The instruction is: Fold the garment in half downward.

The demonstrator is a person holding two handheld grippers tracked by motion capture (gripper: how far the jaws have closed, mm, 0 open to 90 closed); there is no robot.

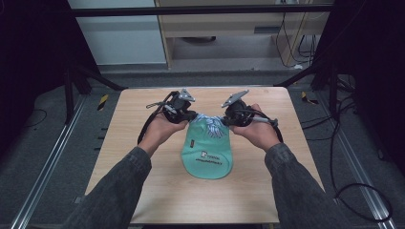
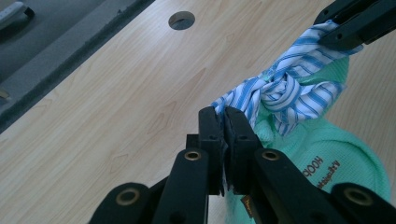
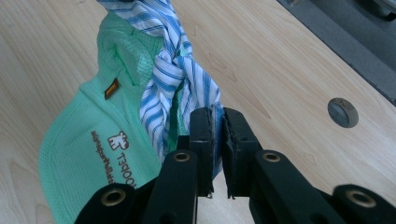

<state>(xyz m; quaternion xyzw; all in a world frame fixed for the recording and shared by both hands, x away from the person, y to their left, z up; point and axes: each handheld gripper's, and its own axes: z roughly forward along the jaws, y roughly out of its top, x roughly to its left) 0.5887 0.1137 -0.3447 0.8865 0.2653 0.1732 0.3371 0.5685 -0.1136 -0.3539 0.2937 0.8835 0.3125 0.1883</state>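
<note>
A mint-green cap (image 1: 207,155) with printed lettering lies on the wooden table (image 1: 138,143), brim toward the person. At its back, a blue-and-white striped cloth tie (image 1: 210,124) is knotted. My left gripper (image 1: 191,116) is shut on the tie's left end, and my right gripper (image 1: 224,120) is shut on its right end. In the left gripper view the jaws (image 2: 225,114) pinch striped fabric, with the knot (image 2: 280,91) just beyond and the cap (image 2: 327,158) below it. In the right gripper view the jaws (image 3: 214,114) clamp the other striped end (image 3: 175,74) beside the cap (image 3: 88,140).
The table has a round cable hole (image 2: 181,20) near its far edge, also seen as the hole (image 3: 342,112) in the right gripper view. Grey floor, metal rails (image 1: 52,152) and trailing cables (image 1: 353,191) surround the table. Bare wood lies on both sides of the cap.
</note>
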